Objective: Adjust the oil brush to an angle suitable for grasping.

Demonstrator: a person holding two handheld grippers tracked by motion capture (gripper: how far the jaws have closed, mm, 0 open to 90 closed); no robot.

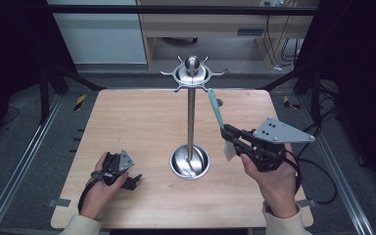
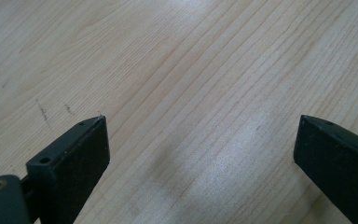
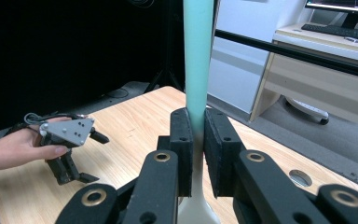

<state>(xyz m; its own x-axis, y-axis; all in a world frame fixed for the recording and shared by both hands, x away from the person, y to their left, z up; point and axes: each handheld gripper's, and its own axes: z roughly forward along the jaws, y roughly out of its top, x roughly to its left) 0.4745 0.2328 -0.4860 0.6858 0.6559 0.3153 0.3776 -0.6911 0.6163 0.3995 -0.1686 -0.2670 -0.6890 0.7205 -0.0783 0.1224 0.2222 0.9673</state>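
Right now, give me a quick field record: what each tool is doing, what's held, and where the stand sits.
right tool: shut on teal-handled utensil, raised above the table, handle pointing up toward the stand's top
utensil: teal handle, white lower end below the jaws
left tool: open, nothing between the jaws, resting on the wooden table
metal stand: upright at table centre, round base, hook ring on top, hooks bare

No readable text, labels, brands or numbers anywhere. The nearest thing to a sign is the yellow-and-black hazard tape on the floor at the far left corner of the surface, with a matching strip at the far right; both carry stripes and no lettering. The monitor on the far desk is too small and dim to read.
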